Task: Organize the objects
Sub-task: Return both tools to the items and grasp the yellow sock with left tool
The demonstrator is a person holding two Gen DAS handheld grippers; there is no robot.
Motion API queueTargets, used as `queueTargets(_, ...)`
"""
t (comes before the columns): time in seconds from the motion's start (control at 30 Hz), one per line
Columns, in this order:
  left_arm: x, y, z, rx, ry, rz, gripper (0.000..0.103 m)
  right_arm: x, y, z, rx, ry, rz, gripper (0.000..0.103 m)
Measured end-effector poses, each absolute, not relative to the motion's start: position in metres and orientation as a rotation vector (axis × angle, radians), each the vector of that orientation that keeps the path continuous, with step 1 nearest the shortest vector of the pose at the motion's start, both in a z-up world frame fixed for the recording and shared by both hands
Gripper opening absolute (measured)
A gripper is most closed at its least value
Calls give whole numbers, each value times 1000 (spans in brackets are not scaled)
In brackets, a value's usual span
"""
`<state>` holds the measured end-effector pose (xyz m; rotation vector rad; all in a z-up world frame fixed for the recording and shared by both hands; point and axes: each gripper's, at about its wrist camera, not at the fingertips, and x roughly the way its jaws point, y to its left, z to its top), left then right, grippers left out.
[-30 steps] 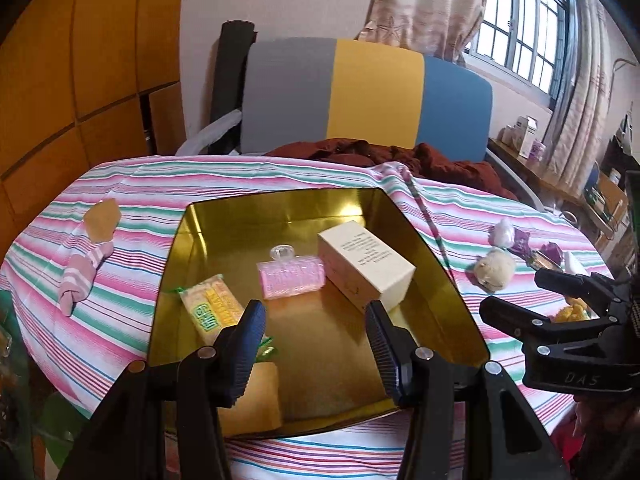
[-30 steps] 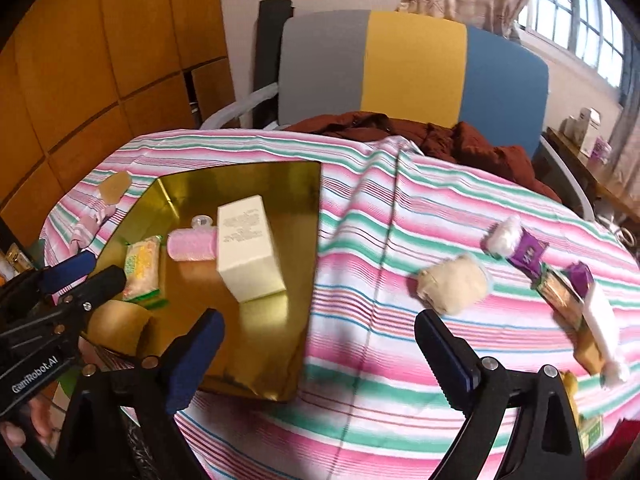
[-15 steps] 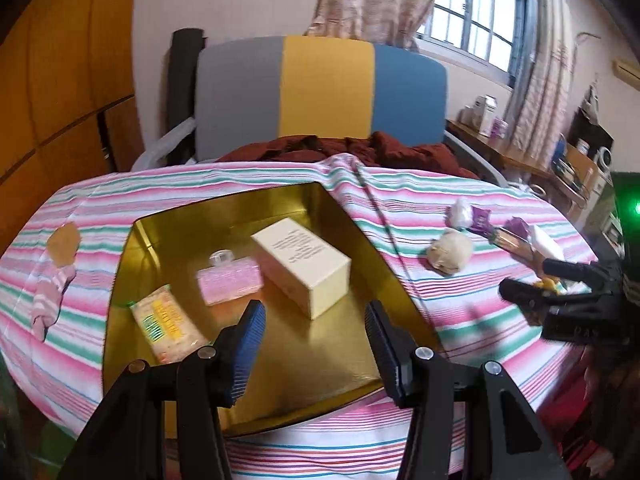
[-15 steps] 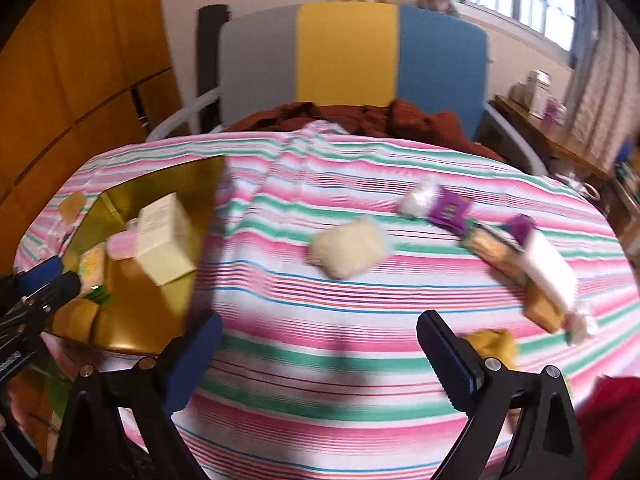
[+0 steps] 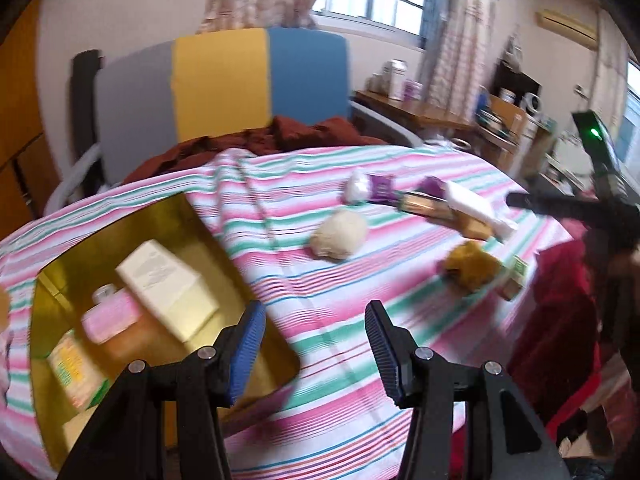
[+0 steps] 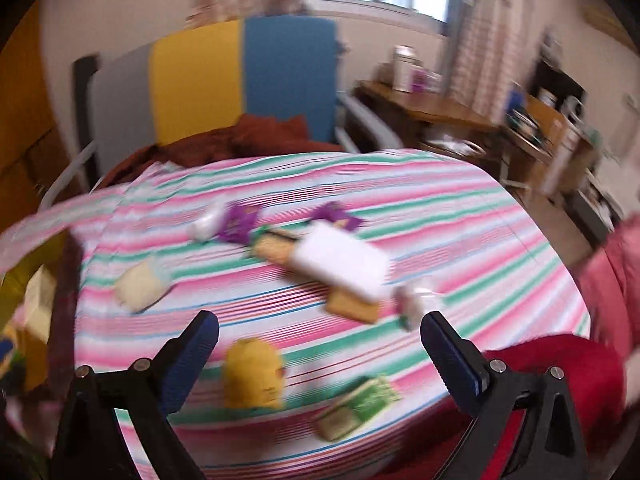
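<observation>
Change: both views have swung from the gold tray [image 5: 256, 280] toward loose items at the surface's right edge.
Hand-held grippers: left [image 5: 314, 350] and right [image 6: 320, 354] open, empty.
Meaning: probably the next pick, maybe the yellow toy [image 6: 252, 374].

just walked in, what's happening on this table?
A person with a handheld gripper in each hand is sorting small items into a gold tray on a striped tablecloth. The tray already holds a white box, a pink item and a yellow-green packet. Both the left gripper and right gripper are open and empty. The right one faces the loose items not yet in the tray: a yellow plush, a green packet and a white packet. Both views are motion-blurred.
</observation>
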<state>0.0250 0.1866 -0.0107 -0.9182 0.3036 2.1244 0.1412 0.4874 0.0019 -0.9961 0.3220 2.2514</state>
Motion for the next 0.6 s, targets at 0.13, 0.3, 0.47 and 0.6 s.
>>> queueTargets(0.13,31,218,-16,-920,317,2017,53,154,518,-6,-966,448,2175,103)
queueTargets(0.3,36,254,-30,-972,294,1875,53,159,533,-19,-975,574,2162,103)
queueTargets(0.47,37,288,-43,-1029,241,1757,53,163,539,-26,-976,681,2174,103)
queueTargets(0.6,34,316,-53,-1090,173,1685,54,163,541,-28,-970,716,2177,103)
